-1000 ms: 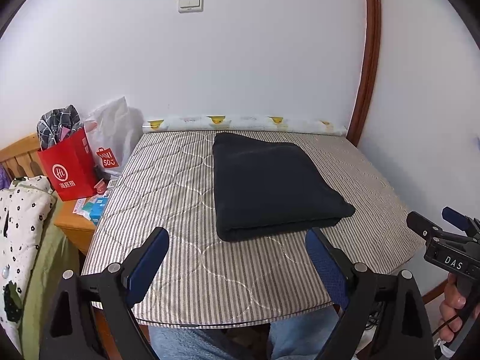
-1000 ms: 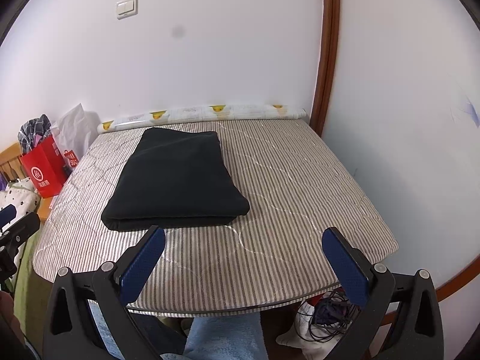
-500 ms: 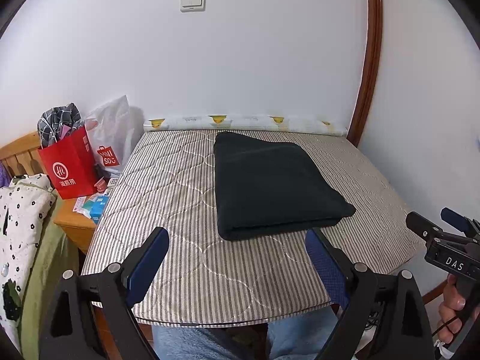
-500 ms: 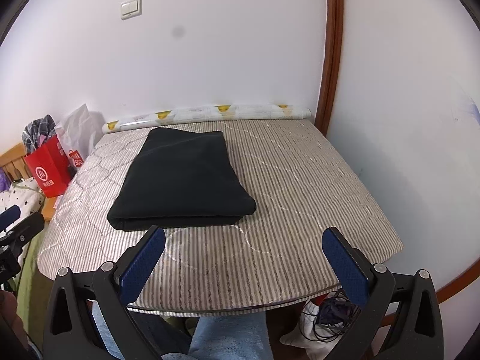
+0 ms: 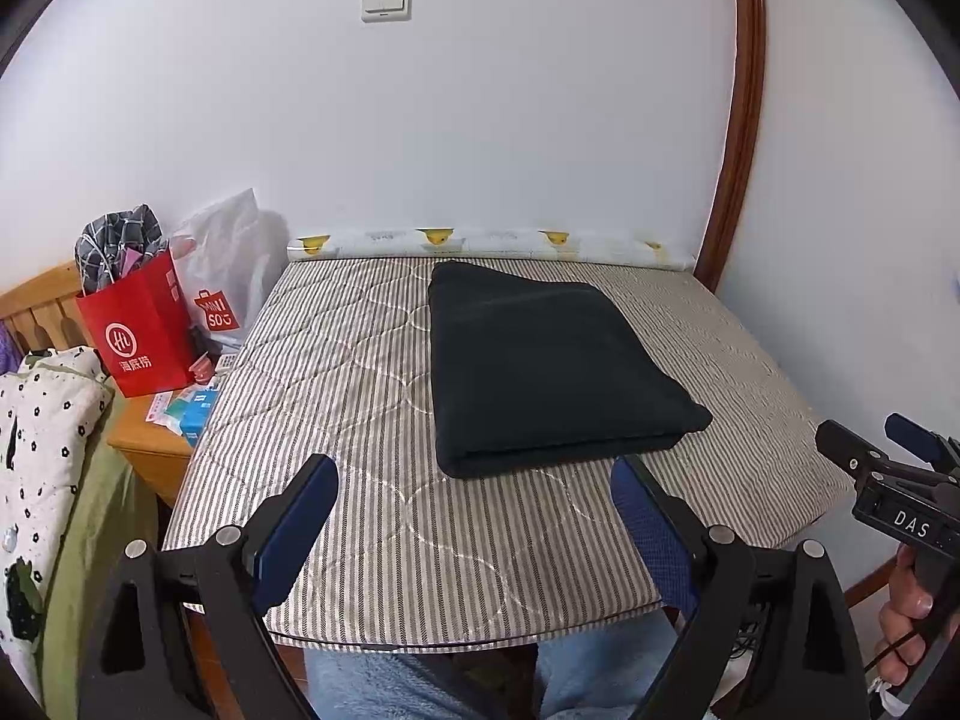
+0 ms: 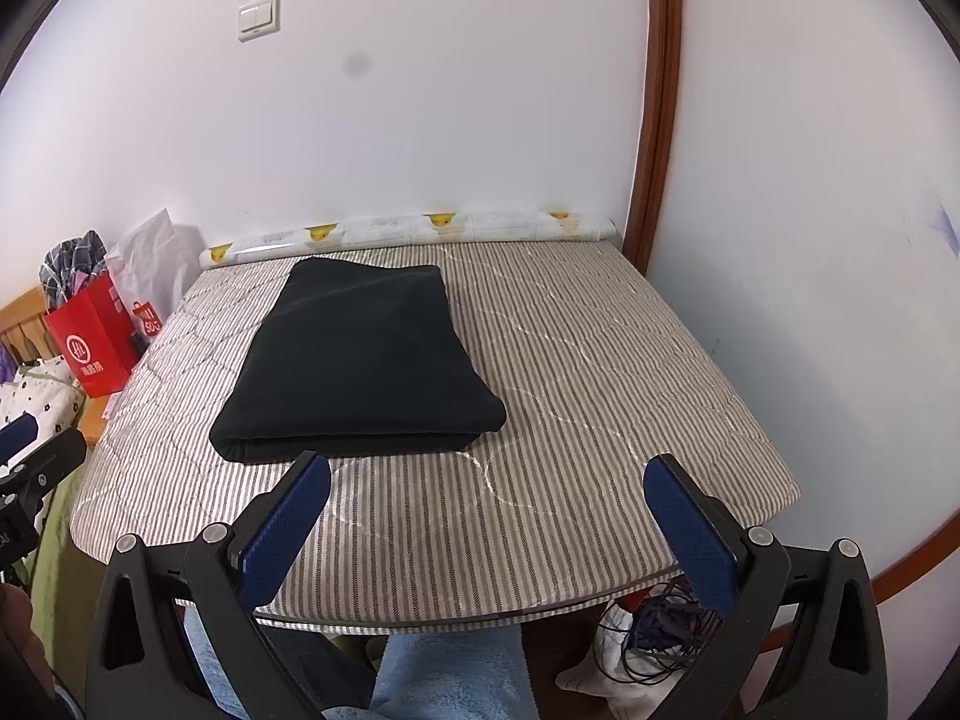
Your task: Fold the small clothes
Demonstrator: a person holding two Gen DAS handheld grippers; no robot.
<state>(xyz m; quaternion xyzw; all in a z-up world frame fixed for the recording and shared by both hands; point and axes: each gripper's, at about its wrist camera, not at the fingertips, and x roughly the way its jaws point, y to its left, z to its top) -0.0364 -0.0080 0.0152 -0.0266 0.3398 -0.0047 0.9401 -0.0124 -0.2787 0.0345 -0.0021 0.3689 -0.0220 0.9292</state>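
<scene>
A dark green-black garment (image 5: 540, 366) (image 6: 366, 360) lies folded into a neat rectangle on the striped quilted mattress (image 5: 336, 396) (image 6: 600, 372). My left gripper (image 5: 474, 516) hovers near the mattress's front edge, just short of the garment, open and empty. My right gripper (image 6: 486, 516) hangs open over the front edge too, to the right of the garment's near corner, holding nothing. The right gripper's body shows at the right edge of the left wrist view, held by a hand (image 5: 906, 612).
A red paper bag (image 5: 141, 330) and a white plastic bag (image 5: 225, 276) stand on a wooden bedside table (image 5: 150, 450) to the left. A printed roll (image 5: 480, 240) lies along the back wall. White walls close the back and right. Cables (image 6: 654, 630) lie below.
The right wrist view has drifted slightly, so the garment sits a little further right in it. Both grippers stay open and the garment has not moved.
</scene>
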